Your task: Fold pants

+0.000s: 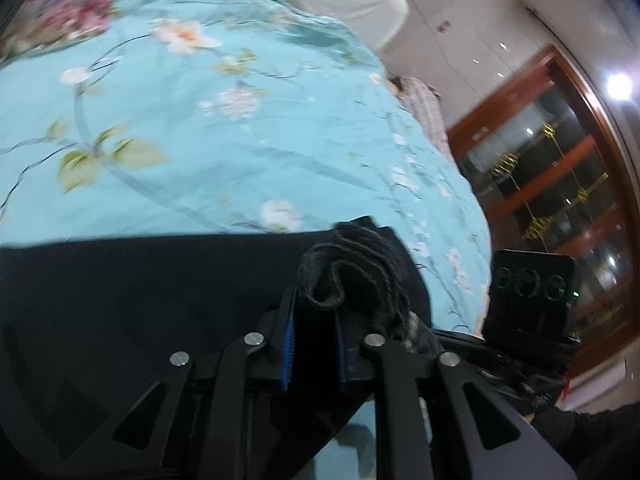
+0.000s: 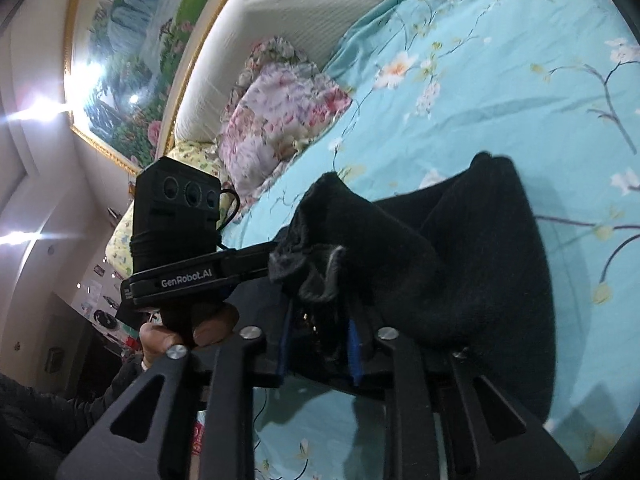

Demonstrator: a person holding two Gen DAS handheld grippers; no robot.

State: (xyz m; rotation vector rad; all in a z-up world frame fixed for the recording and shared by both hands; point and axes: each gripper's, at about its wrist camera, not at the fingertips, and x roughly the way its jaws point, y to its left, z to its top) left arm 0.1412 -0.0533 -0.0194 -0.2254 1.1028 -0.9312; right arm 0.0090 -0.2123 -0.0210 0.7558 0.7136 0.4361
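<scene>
Left tongs point(image 1: 314, 344) pinching bunched black pants point(image 1: 160, 288) at the near edge. Right tongs point(image 2: 320, 344) likewise clamped on a gathered fold of pants point(image 2: 460, 264). Dark cloth lifted and rumpled, draped over a turquoise floral bed point(image 1: 200, 140); open sheet beyond, pillow point(image 2: 276, 120) far against the headboard point(image 2: 304, 12).

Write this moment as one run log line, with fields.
step: fold pants | left gripper: shut on black pants | right gripper: shut on black pants | surface: floral bedsheet | grippers side by side
</scene>
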